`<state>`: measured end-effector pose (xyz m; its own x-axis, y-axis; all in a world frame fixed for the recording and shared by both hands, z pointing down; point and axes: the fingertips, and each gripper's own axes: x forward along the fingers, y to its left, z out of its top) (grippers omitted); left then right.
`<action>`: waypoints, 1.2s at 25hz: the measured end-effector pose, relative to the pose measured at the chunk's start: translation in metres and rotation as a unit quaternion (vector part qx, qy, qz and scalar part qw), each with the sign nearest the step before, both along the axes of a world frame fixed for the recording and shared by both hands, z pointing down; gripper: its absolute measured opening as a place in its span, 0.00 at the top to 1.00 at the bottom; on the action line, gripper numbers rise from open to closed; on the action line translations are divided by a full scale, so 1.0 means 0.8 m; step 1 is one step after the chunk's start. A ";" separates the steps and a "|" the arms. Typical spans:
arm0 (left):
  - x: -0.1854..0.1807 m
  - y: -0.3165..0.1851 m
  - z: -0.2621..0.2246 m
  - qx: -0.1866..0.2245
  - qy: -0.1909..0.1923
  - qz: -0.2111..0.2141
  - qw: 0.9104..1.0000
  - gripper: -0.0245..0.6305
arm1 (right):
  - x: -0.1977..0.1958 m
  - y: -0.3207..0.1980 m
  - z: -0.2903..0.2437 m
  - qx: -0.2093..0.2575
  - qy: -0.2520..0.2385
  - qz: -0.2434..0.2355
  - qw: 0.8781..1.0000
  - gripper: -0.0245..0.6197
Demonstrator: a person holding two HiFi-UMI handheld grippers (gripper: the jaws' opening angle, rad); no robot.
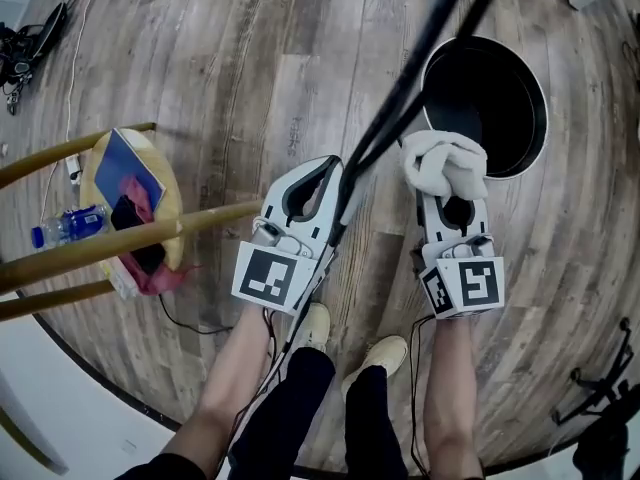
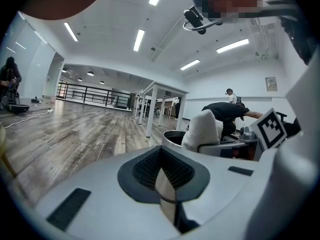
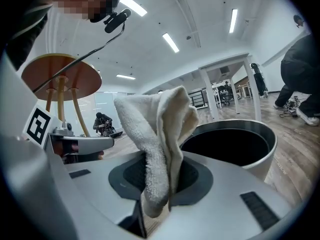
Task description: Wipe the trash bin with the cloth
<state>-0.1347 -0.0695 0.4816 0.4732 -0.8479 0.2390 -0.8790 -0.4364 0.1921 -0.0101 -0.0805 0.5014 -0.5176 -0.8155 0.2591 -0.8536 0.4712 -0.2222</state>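
Two tongs show in the head view, one in each of the person's hands. The left tongs (image 1: 324, 168) are clenched on nothing: in the left gripper view their ribbed pads (image 2: 172, 171) meet at the tip with only floor behind them. The right tongs (image 1: 448, 183) are grasping one white terry cloth (image 1: 444, 161), which is folded over and stands bunched up above the tips.

There is one trash bin (image 1: 541, 118), round, dark inside and with a pale rim, standing upright on the wooden floor (image 1: 230, 78). The cloth overlaps the bin's near rim in the head view, but whether it touches the rim cannot be told. The right gripper view shows the bin's open mouth just behind the cloth.

The left tongs are beside the right pair and apart from the bin. Two thin black poles (image 1: 420, 58) cross the picture above them. Two light shoes (image 1: 385, 353) stand on the floor below the tongs.

At the left, three wooden rods (image 1: 130, 238), perhaps the legs of a stool, cross over a yellow bag (image 1: 168, 193). On it lie one blue book (image 1: 125, 168) and a pink cloth (image 1: 160, 273). One clear bottle (image 1: 68, 225) with a blue cap lies beside the bag.
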 end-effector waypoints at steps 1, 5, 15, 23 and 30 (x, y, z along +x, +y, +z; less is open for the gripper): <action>-0.004 -0.002 0.010 -0.001 -0.001 -0.002 1.000 0.97 | -0.002 -0.002 0.012 -0.002 -0.001 0.000 1.000 0.82; -0.015 -0.010 0.046 -0.002 -0.004 -0.008 1.000 0.97 | -0.005 -0.007 0.054 -0.008 -0.002 0.001 1.000 0.82; -0.035 -0.011 0.153 -0.010 -0.010 -0.018 1.000 0.97 | -0.014 -0.022 0.168 -0.011 0.009 -0.014 1.000 0.82; -0.050 0.003 0.223 -0.021 -0.006 -0.029 0.999 0.97 | -0.015 -0.008 0.249 -0.035 0.017 -0.014 0.999 0.82; -0.052 -0.007 0.244 -0.018 -0.005 -0.025 1.000 0.97 | -0.011 -0.006 0.287 -0.045 0.019 0.002 0.999 0.82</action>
<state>-0.1765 -0.0748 0.6769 0.4269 -0.8618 0.2739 -0.9020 -0.3842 0.1971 -0.0186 -0.0856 0.7312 -0.5025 -0.7899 0.3516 -0.8642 0.4471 -0.2307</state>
